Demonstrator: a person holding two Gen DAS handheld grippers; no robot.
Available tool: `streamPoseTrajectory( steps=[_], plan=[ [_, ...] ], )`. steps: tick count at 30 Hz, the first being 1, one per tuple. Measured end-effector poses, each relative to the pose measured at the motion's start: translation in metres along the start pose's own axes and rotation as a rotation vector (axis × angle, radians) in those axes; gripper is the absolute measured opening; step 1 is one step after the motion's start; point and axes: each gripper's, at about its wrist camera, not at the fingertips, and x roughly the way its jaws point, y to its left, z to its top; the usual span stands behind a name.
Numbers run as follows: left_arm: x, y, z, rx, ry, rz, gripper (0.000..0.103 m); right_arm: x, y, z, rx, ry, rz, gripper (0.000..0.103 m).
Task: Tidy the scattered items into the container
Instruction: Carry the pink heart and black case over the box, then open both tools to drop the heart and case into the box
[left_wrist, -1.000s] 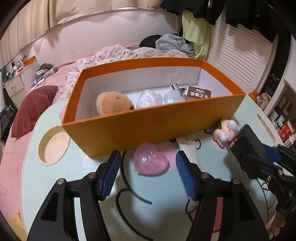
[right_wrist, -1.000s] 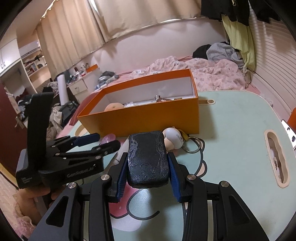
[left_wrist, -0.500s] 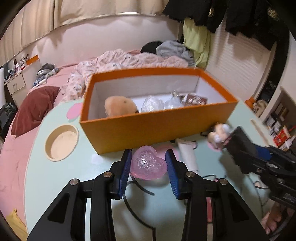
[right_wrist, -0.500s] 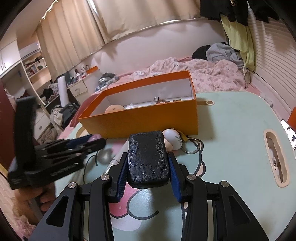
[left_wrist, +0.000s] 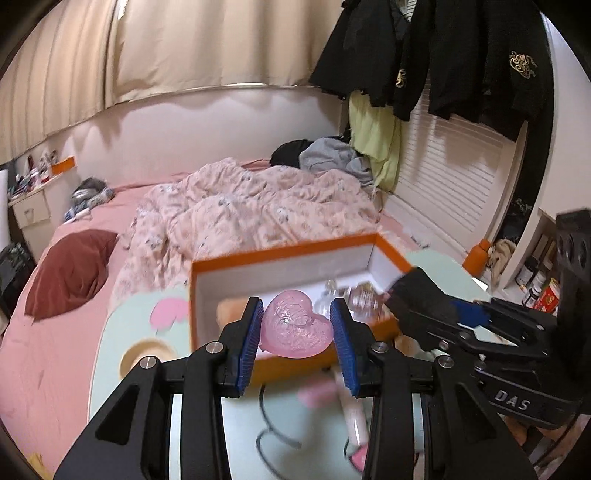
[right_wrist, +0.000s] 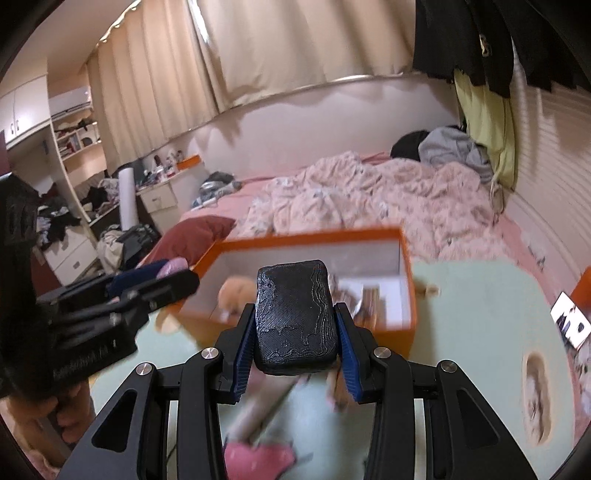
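The pink heart (left_wrist: 297, 325) sat between the blue pads (left_wrist: 250, 341) of my left gripper (left_wrist: 297, 345), which was closed on it from both sides. I saw it held in the air in front of the orange box (left_wrist: 295, 363), over the near wall, no longer on the table (left_wrist: 110, 332). In the right wrist view only a pink tip of it (right_wrist: 173, 264) showed at the end of that gripper (right_wrist: 166, 280), at about 9 o'clock from the box (right_wrist: 404, 332).

My right gripper (right_wrist: 295, 341) was clamped on a black textured case (right_wrist: 295, 317), also lifted, with the box behind it at 12 o'clock. In the left wrist view this gripper (left_wrist: 424, 310) reached in from 3 o'clock, its tip near the right corner of the box.

Inside the box I could see a tan plush toy (right_wrist: 234, 291) at the left end and some clear shiny things (left_wrist: 364, 295) more to the right; they were blurred, so I cannot tell what they were.

On the pale green table, a whitish tube (left_wrist: 352, 413) lay just under my left gripper. Behind the table there was a bed with a flowered quilt (left_wrist: 258, 206) and a dark red pillow (left_wrist: 70, 273) at 10 o'clock.
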Motion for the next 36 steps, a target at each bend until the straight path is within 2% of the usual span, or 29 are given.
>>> streamPoseTrajectory(
  steps=[4, 7, 12, 24, 36],
  plan=[
    [0.025, 0.001, 0.013, 0.036, -0.019, 0.045, 0.039, 0.025, -0.005, 0.021, -0.029, -0.033, -0.086, 0.039],
    [0.044, 0.01, 0.01, 0.006, -0.016, -0.022, 0.039, 0.044, -0.015, 0.028, 0.026, -0.037, -0.054, 0.039],
    [0.063, 0.025, -0.006, -0.058, -0.005, -0.035, 0.039, 0.055, -0.012, 0.021, -0.011, -0.056, -0.092, 0.04],
    [0.071, 0.017, -0.024, -0.038, 0.02, -0.019, 0.039, 0.072, -0.019, 0.01, -0.006, -0.002, -0.124, 0.04],
    [0.072, 0.021, -0.022, -0.057, 0.028, -0.014, 0.039, 0.07, -0.018, 0.009, -0.01, -0.015, -0.123, 0.04]
  ],
)
